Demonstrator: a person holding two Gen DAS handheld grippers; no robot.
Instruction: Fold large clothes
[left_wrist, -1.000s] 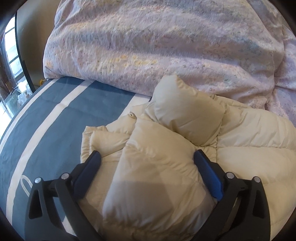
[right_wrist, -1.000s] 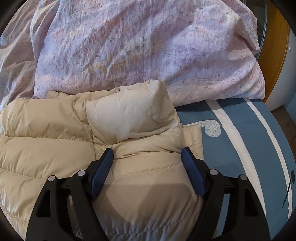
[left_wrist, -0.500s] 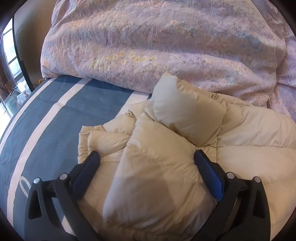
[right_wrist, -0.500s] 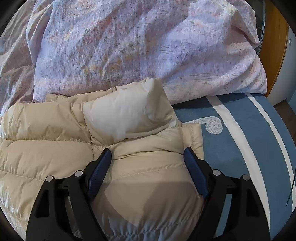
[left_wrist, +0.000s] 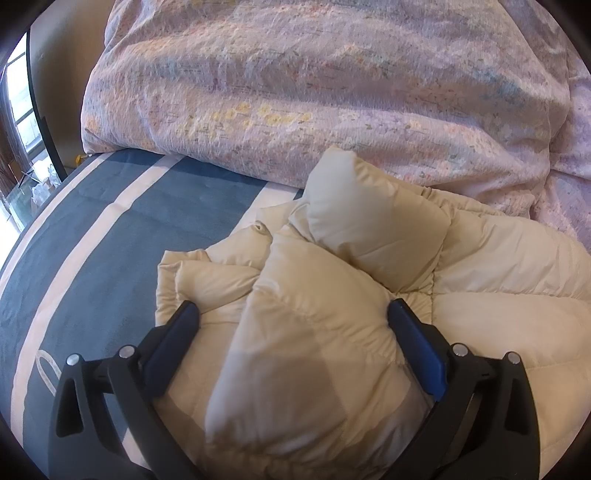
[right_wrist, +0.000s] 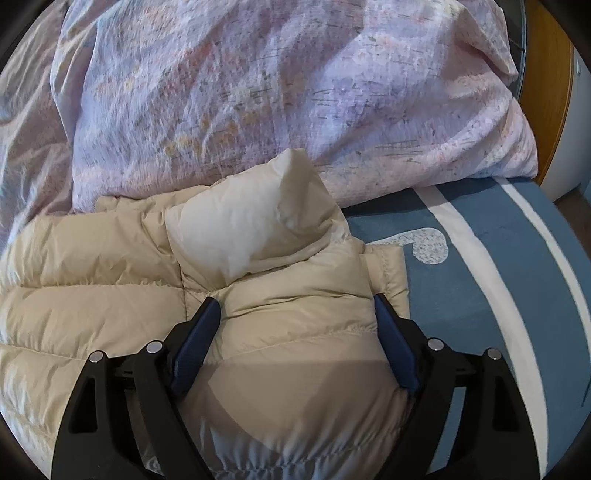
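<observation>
Left wrist view: left gripper (left_wrist: 291, 319) spread wide, puffer jacket (left_wrist: 480, 266) fold bulging between pads, grip unconfirmed; jacket lies on striped blue bedcover (left_wrist: 110, 236), touching floral duvet (left_wrist: 295, 92).

Right wrist view: right gripper (right_wrist: 297, 310) equally wide around jacket edge; advise closing both before lifting, moving level.

The left gripper (left_wrist: 291, 314) is a matte black plastic frame with triangular cut-outs in its outer arms and round silver screw heads at the linkage joints. Its fingers (left_wrist: 415, 341) are faced with long dark blue pads. The right gripper (right_wrist: 295, 310) has the same build: black linkage arms, four silver screws, and blue-padded fingers (right_wrist: 195, 350) with a fine textured surface.
</observation>
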